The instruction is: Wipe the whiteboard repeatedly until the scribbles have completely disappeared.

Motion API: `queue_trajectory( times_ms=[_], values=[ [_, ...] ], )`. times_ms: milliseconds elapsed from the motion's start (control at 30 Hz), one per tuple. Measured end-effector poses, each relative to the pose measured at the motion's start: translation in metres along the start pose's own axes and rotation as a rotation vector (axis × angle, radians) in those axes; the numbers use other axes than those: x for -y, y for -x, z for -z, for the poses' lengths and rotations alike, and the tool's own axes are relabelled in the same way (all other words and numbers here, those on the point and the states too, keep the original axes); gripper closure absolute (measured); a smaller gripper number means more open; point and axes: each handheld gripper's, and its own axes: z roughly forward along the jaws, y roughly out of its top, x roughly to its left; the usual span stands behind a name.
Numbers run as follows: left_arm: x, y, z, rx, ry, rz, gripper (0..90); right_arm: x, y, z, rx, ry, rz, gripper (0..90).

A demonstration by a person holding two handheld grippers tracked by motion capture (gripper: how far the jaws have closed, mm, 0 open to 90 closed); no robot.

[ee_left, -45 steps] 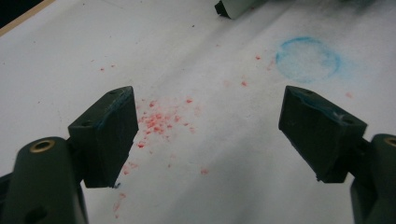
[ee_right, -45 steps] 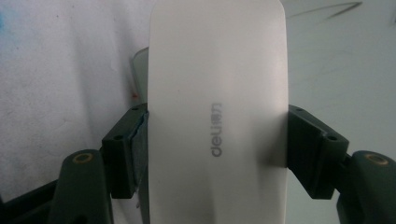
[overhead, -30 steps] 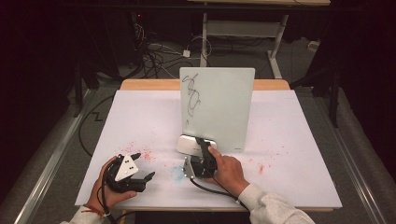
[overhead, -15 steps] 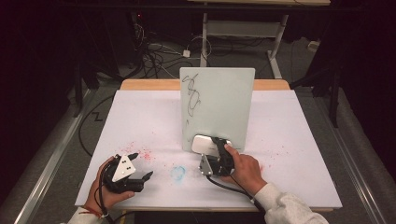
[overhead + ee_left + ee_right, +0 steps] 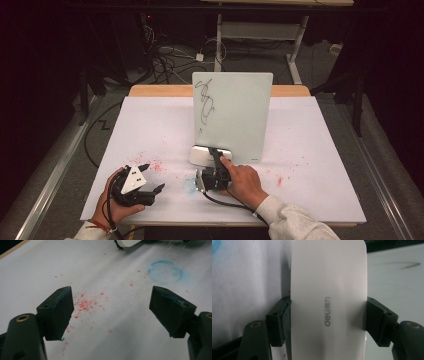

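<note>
The white eraser (image 5: 328, 300) sits just below the centre of the high view, at the foot of the upright whiteboard (image 5: 232, 117) with its black scribble. Our right claw (image 5: 212, 162) is clenched on it: in the right gripper view both black jaws press against its long sides, the "deli" lettering between them. Our left claw (image 5: 112, 312) rests at the lower left of the high view, released, its jaws wide apart over red specks (image 5: 85, 305) on the white worktop (image 5: 320, 150). A blue ring stain (image 5: 165, 272) lies upper right in the left gripper view.
</note>
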Motion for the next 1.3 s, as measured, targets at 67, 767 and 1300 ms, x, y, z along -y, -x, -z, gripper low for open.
queue_trajectory(
  times_ms=[67,767,1300],
  values=[
    [0.000,0.000,0.000,0.003,0.004,0.002,18.9,-0.002,0.002,-0.001,-0.013,0.005,-0.021,31.0],
    [0.000,0.000,0.002,0.002,0.011,0.007,18.9,0.009,0.055,0.006,0.065,0.023,-0.211,31.1],
    [-0.001,0.000,0.002,-0.005,0.006,0.008,19.0,0.051,0.012,0.016,-0.017,-0.092,0.043,31.0]
  ],
)
